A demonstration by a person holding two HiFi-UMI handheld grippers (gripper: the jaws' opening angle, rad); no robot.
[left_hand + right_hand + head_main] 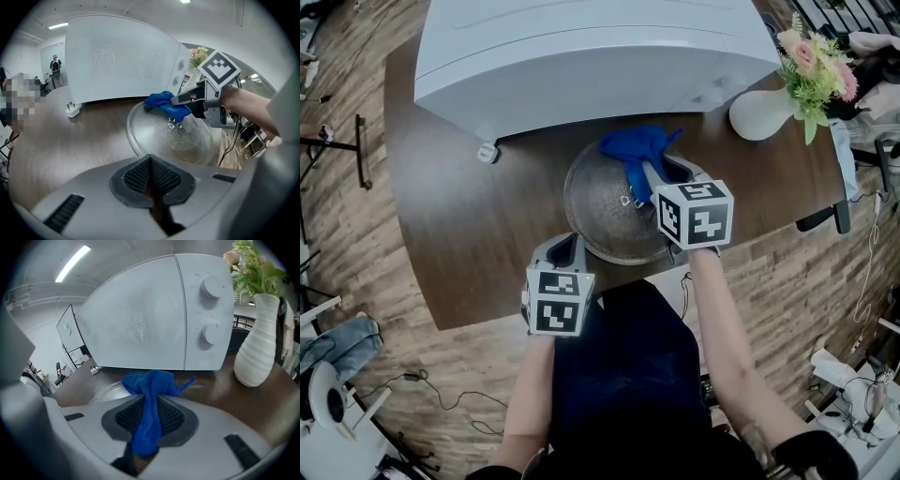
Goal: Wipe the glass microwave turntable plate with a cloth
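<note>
Pinches limp cloth (149, 383) in right gripper (149, 418) over plate's (600, 202) far side; holds left gripper (151, 176) closed, empty, by near rim. Probably slippery, fragile: brace rim.

On my table (459, 234): white microwave (581, 52) at the back, its plug (488, 153) lying just in front, white vase (761, 114) with flowers (814, 66) off right.

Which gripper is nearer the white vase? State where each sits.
Right. The right gripper, jaws shut on the blue cloth, sits over the glass turntable plate, just left of the white vase. The left gripper hangs at the plate's near-left edge, farther away.
</note>
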